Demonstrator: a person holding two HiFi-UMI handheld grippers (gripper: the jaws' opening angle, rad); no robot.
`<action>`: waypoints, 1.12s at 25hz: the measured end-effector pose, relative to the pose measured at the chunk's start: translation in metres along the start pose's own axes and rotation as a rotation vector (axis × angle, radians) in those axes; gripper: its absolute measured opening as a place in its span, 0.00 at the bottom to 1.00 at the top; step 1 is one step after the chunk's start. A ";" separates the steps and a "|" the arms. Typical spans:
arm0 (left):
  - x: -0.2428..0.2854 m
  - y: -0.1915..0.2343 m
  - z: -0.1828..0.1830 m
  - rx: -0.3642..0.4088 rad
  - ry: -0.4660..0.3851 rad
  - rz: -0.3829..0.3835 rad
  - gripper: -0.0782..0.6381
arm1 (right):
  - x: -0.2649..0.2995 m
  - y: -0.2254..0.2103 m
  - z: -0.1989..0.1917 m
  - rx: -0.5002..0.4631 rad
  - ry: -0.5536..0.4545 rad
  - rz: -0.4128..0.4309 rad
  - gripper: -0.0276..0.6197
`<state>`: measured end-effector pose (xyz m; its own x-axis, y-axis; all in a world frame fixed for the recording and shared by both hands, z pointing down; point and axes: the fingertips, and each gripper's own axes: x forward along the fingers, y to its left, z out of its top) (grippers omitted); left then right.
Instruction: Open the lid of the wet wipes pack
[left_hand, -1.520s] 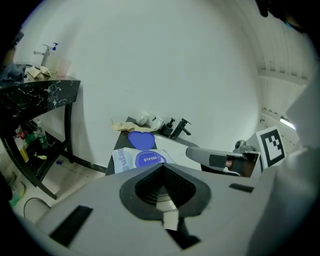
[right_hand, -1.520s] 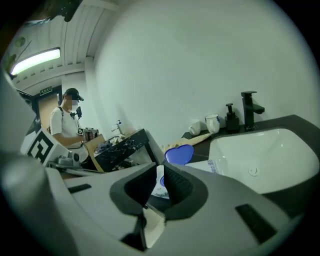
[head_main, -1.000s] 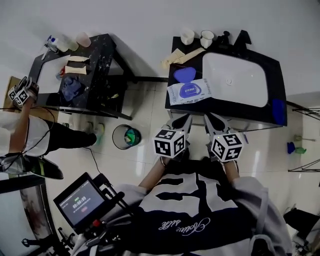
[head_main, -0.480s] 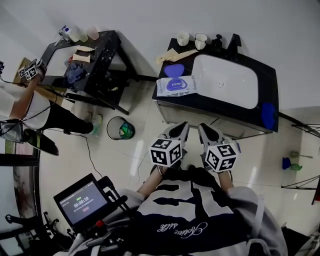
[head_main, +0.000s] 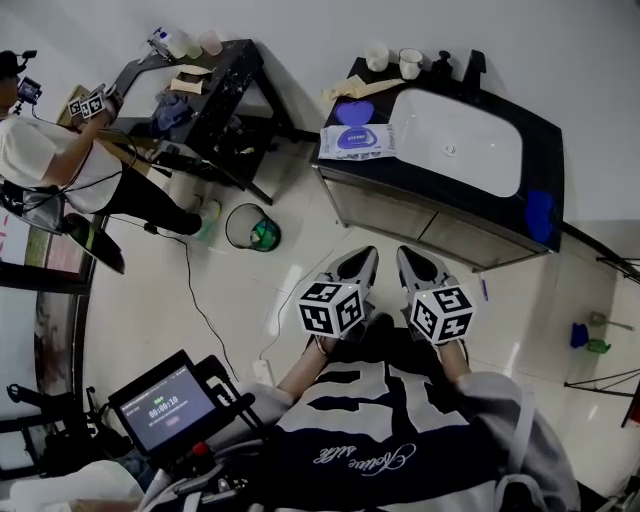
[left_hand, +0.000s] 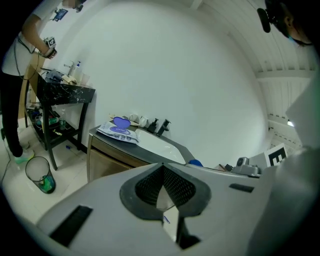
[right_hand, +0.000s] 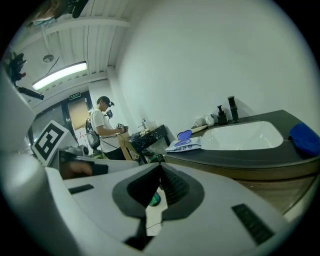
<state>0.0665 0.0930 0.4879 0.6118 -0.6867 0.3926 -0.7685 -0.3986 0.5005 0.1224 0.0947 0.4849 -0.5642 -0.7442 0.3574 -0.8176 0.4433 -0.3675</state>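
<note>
The wet wipes pack lies flat on the left end of the black counter. Its purple lid stands flipped open at the pack's far side. The left gripper view shows the pack far ahead, and the right gripper view shows the pack beside the basin. My left gripper and right gripper hang side by side over the floor, well short of the counter. Both are shut with nothing between the jaws.
A white sink basin fills the counter's middle, with two cups, a black faucet and a blue sponge. A bin stands on the floor. A black table and another person are at left.
The counter has drawn away from me and both grippers have come back from its front edge. The pack's lid stays open throughout.
</note>
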 end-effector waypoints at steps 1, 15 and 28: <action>-0.001 0.001 0.001 0.003 -0.005 0.006 0.11 | 0.001 0.003 -0.001 -0.003 0.002 0.007 0.04; -0.007 0.015 0.012 0.093 -0.034 0.033 0.11 | 0.018 0.020 0.006 -0.009 -0.033 0.062 0.04; -0.050 0.053 0.018 0.071 -0.047 0.024 0.11 | 0.040 0.074 -0.001 -0.031 -0.026 0.057 0.04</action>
<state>-0.0086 0.0957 0.4811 0.5852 -0.7236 0.3660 -0.7949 -0.4227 0.4351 0.0395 0.0982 0.4732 -0.6072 -0.7297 0.3143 -0.7876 0.5006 -0.3593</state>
